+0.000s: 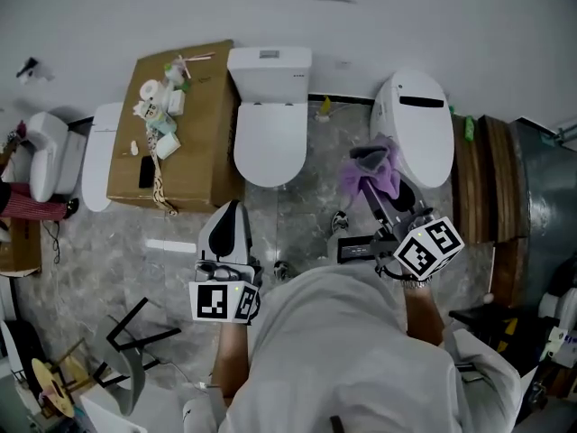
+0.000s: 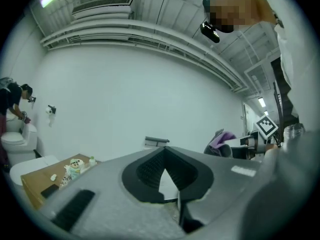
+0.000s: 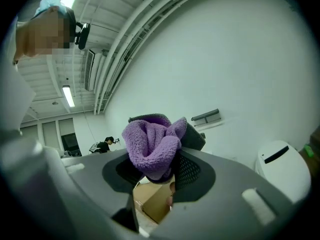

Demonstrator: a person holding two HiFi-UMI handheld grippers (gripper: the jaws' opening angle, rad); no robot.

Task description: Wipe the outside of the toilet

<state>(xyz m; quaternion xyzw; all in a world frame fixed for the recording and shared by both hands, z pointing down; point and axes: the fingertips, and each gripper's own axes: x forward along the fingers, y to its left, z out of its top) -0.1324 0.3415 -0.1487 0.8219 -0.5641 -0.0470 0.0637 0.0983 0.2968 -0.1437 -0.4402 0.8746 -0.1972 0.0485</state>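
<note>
Two white toilets stand against the far wall: one with a tank in the middle, and a rounded one with its lid down to the right, also in the right gripper view. My right gripper is shut on a purple cloth bunched between its jaws, held in the air just left of the rounded toilet's front. My left gripper hovers below the middle toilet's bowl, with its jaws closed to a point and nothing in them.
A cardboard box with bottles and a phone stands left of the middle toilet. A third toilet is at far left. Wooden boards and a metal drum stand on the right. A black folded stand lies at lower left.
</note>
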